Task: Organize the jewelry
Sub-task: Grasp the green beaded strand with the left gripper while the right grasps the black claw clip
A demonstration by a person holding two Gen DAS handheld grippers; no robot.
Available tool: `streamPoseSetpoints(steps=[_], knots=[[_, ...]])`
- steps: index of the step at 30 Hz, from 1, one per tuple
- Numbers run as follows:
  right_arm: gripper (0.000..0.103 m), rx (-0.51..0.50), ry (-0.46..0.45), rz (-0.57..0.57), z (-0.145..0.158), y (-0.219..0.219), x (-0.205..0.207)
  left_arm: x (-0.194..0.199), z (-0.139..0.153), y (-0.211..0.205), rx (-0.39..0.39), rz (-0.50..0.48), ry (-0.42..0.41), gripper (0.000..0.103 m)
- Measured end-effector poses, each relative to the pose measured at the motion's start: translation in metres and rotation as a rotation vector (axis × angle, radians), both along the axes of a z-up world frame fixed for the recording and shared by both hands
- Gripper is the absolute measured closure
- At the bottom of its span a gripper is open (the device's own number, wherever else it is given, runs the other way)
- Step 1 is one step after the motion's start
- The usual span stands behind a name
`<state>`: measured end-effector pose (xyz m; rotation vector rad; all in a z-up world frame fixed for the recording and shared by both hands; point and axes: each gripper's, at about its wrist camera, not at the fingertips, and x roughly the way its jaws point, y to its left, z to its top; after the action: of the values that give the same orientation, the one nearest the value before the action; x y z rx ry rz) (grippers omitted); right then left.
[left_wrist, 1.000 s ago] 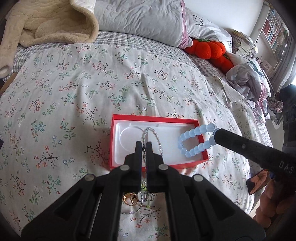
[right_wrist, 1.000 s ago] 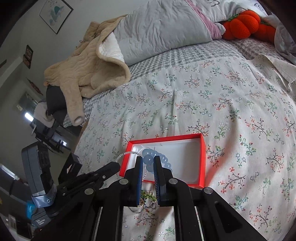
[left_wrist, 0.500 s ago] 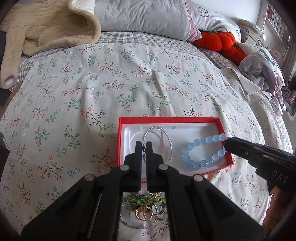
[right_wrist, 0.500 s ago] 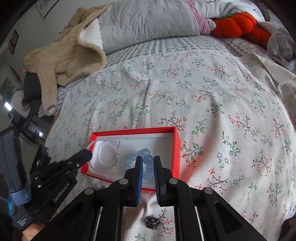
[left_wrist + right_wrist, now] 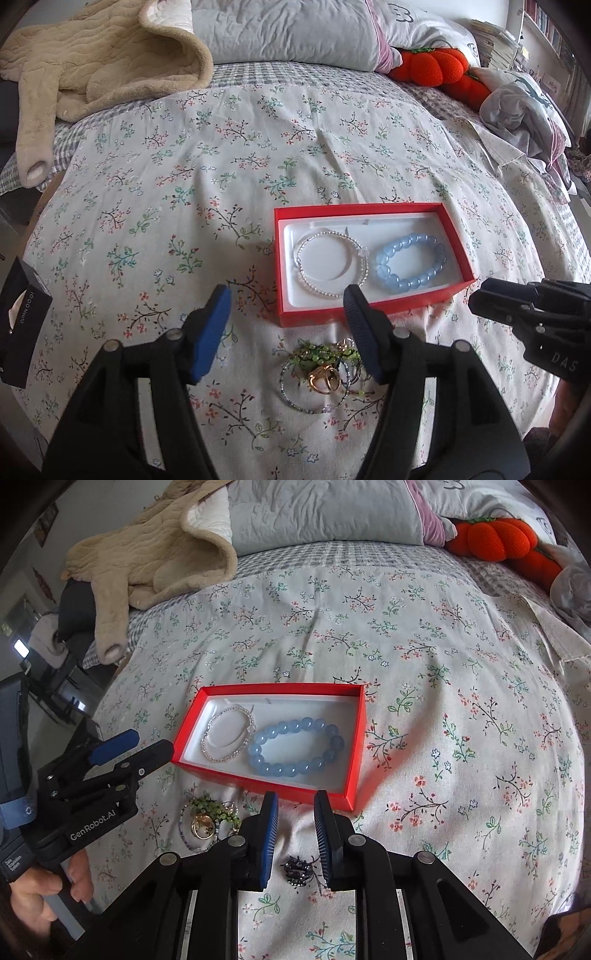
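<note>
A red box [image 5: 354,317] [image 5: 352,775] with a white lining lies on the floral bedspread. Inside it rest a silver bead bracelet [image 5: 332,264] [image 5: 229,738] on the left and a pale blue bead bracelet [image 5: 412,266] [image 5: 295,749] on the right. My left gripper [image 5: 288,306] [image 5: 136,747] hangs before the box's near left corner, its jaws opening, nothing between them. A tangle of loose jewelry [image 5: 325,373] [image 5: 207,821] with green beads and gold rings lies just under it. My right gripper [image 5: 295,812] [image 5: 476,299] is opening too, over a small dark trinket [image 5: 299,871].
A beige fleece garment [image 5: 99,62] [image 5: 155,554] and grey pillows [image 5: 288,33] lie at the far end of the bed. Orange plush pumpkins [image 5: 428,70] [image 5: 495,539] sit far right. A black box [image 5: 18,325] stands at the bed's left edge.
Both grippers were shut on their bracelets over the box; now both bracelets lie in the box, both jaws have parted, and the grippers have drawn back toward the near side.
</note>
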<state>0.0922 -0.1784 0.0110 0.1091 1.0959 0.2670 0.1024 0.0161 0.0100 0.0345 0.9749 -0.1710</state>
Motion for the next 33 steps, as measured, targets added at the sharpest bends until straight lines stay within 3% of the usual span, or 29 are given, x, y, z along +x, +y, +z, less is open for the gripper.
streamPoseSetpoints(steps=[1, 2, 3, 7, 9, 13, 18, 25, 33], knots=[[0.067, -0.004, 0.005, 0.004, -0.001, 0.000, -0.003, -0.002, -0.001, 0.001, 0.005, 0.000, 0.006, 0.032], [0.049, -0.010, 0.003, 0.004, -0.002, 0.000, -0.006, -0.005, -0.003, 0.003, 0.009, -0.001, 0.010, 0.030], [0.040, -0.016, -0.005, 0.002, -0.001, 0.000, -0.010, -0.007, -0.005, 0.003, 0.013, -0.003, 0.016, 0.029], [0.038, -0.009, -0.007, 0.006, -0.001, -0.005, -0.022, -0.015, -0.014, 0.012, 0.005, 0.004, 0.055, 0.021], [0.033, -0.006, 0.000, 0.001, -0.005, -0.008, -0.028, -0.018, -0.023, 0.017, -0.005, 0.012, 0.091, 0.021], [0.031, -0.030, 0.038, 0.002, -0.019, -0.009, -0.037, -0.022, -0.043, 0.029, -0.033, 0.037, 0.157, 0.021], [0.031, -0.108, 0.060, 0.046, -0.038, -0.004, -0.052, -0.030, -0.057, 0.038, -0.057, 0.027, 0.170, 0.021], [0.030, -0.165, 0.100, 0.110, -0.064, 0.000, -0.070, -0.041, -0.069, 0.034, -0.011, -0.049, 0.149, 0.021], [0.024, -0.173, 0.092, 0.142, -0.075, -0.002, -0.074, -0.049, -0.078, 0.011, 0.069, -0.227, 0.121, 0.021]])
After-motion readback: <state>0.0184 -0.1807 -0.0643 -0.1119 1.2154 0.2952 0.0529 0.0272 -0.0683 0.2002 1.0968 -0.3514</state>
